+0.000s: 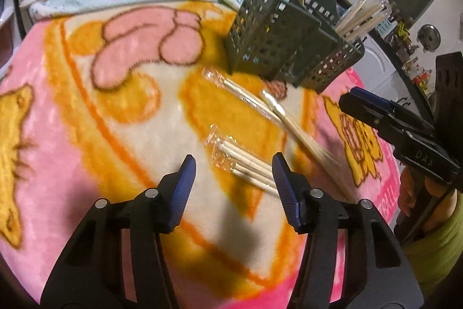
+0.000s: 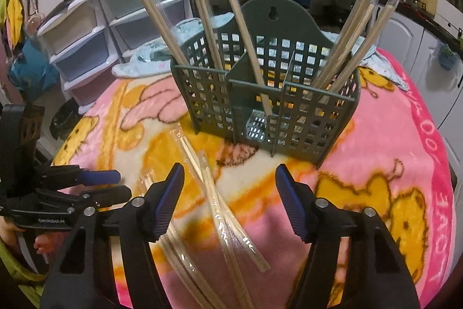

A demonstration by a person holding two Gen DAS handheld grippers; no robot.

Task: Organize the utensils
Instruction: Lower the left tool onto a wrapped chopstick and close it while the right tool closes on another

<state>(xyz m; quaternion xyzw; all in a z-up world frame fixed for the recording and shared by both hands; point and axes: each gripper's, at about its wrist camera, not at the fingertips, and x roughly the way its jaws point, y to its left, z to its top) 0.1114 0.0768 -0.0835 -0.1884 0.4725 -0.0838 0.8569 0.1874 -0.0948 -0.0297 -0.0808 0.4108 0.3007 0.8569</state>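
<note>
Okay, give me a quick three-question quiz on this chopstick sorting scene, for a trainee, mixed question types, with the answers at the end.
1. True or false: the green caddy lies tipped on its side.
2. Where do the loose wrapped chopsticks lie? A) on the blanket B) in a drawer C) on the floor
3. Fill in: the left gripper and right gripper are both ____, gripping nothing.

Key: 1 false, it stands upright with chopsticks in it. 2 A. 3 open.
</note>
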